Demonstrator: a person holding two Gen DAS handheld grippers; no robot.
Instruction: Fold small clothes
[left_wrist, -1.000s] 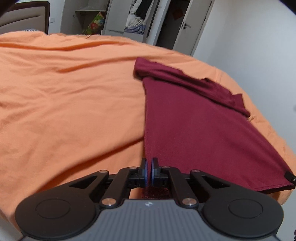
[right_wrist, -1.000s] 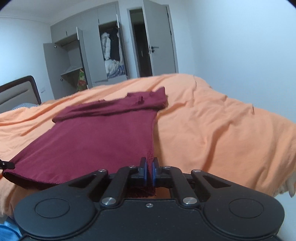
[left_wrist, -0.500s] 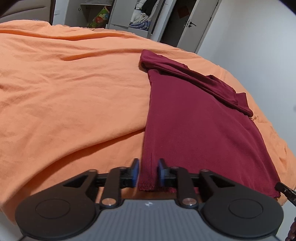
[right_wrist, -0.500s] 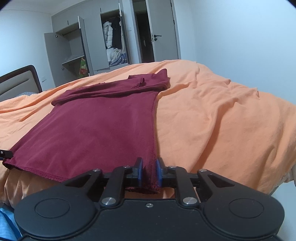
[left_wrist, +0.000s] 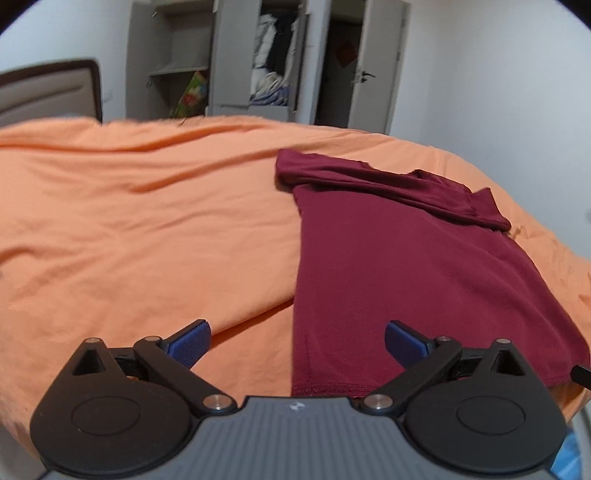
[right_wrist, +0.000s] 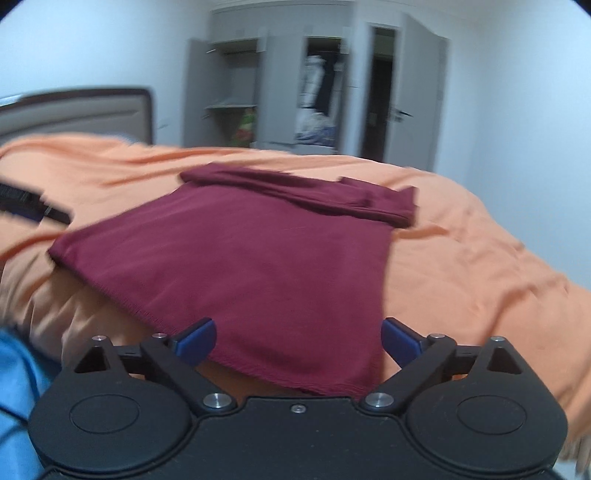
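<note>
maroon shirt (left_wrist: 388, 266), one item, lying flat on the orange bedsheet (left_wrist: 147, 229), hem toward me, its upper part folded over into a band across the far end. hem at the near edge of the bed, a little of it hanging past the edge in the right wrist view.

my left gripper (left_wrist: 297, 341): released, blue pads (left_wrist: 192, 341) spread wide, nothing between them but air; the shirt's near left corner lies below the gap, untouched as far as i can tell.

my right gripper (right_wrist: 298, 339): likewise released, pads wide apart, above the shirt's near right corner, holding nothing. this view is motion-blurred.

my left gripper's tip also shows at the left edge of the right wrist view, dark and blurred.

background: padded headboard (left_wrist: 51, 92), grey wardrobe (left_wrist: 236, 55) with doors open and clothes inside, white walls.
</note>
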